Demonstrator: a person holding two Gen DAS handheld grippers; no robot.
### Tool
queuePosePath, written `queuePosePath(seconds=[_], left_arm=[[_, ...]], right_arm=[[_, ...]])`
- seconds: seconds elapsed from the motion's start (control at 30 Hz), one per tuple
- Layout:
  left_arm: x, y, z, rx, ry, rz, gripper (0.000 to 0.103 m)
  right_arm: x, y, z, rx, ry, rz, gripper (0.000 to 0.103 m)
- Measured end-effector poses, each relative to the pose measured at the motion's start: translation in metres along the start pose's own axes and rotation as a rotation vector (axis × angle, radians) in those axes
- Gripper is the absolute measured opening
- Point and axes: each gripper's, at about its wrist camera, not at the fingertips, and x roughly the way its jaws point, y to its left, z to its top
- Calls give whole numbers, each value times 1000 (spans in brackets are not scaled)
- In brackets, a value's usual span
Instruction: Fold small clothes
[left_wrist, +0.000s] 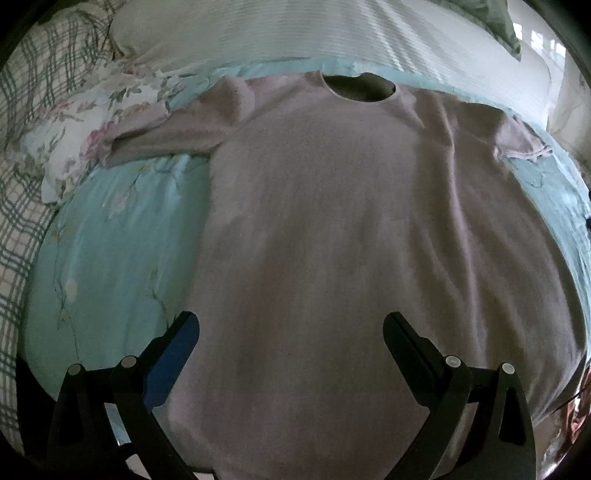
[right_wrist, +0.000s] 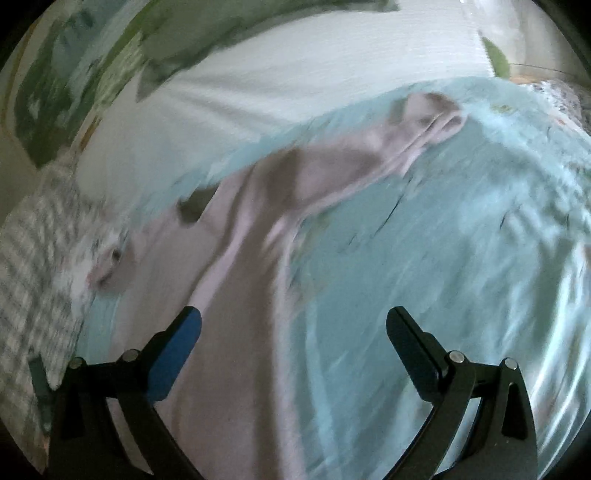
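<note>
A pale pink T-shirt lies spread flat, front up, on a light blue bedspread, neck hole at the far end. Its left sleeve lies out to the side, the right sleeve is bunched. My left gripper is open and empty, hovering over the shirt's lower half. In the blurred right wrist view the shirt runs up the left side, with its right sleeve stretched onto the blue bedspread. My right gripper is open and empty, above the shirt's right edge.
A floral pillow and a plaid sheet lie to the left. A white ribbed blanket lies beyond the neck hole; it also shows in the right wrist view. Green bedding sits far left there.
</note>
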Motion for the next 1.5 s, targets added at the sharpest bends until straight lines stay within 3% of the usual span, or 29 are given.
queuePosePath(seconds=[0.17, 0.33, 0.43, 0.57, 0.67, 0.7, 0.73, 0.77, 0.8, 0.83, 1.0, 1.2, 1.33, 1.5], left_arm=[[10, -9, 22, 12, 5, 1, 100], [24, -22, 41, 36, 11, -4, 100], [38, -31, 48, 53, 39, -10, 100], [56, -42, 55, 88, 73, 2, 100], [69, -45, 60, 99, 97, 7, 100], [71, -46, 62, 91, 97, -4, 100], [74, -46, 64, 82, 101, -16, 100], [77, -48, 68, 70, 100, -31, 100], [78, -48, 68, 69, 105, -34, 100], [79, -48, 68, 71, 108, -37, 100], [71, -47, 65, 57, 81, -76, 100], [51, -39, 57, 24, 35, -105, 100], [42, -22, 53, -13, 17, -114, 100], [39, 6, 49, -93, 5, -123, 100]], right_arm=[[17, -62, 70, 42, -72, -128, 99], [42, -128, 149, 124, -145, -194, 79], [54, -156, 184, 125, -202, -240, 77], [96, -191, 223, 182, -141, -264, 77], [115, -204, 232, 202, -91, -275, 76], [121, -205, 231, 204, -67, -263, 68], [129, -199, 230, 181, -26, -276, 56], [132, -194, 230, 151, -8, -316, 50], [132, -185, 230, 117, 5, -352, 22], [130, -177, 230, 103, 13, -324, 6], [101, -100, 216, 48, -42, -155, 6], [95, 26, 173, 36, -46, 149, 6], [130, 116, 122, 32, 36, 351, 6], [187, 210, 58, 22, 200, 511, 6]])
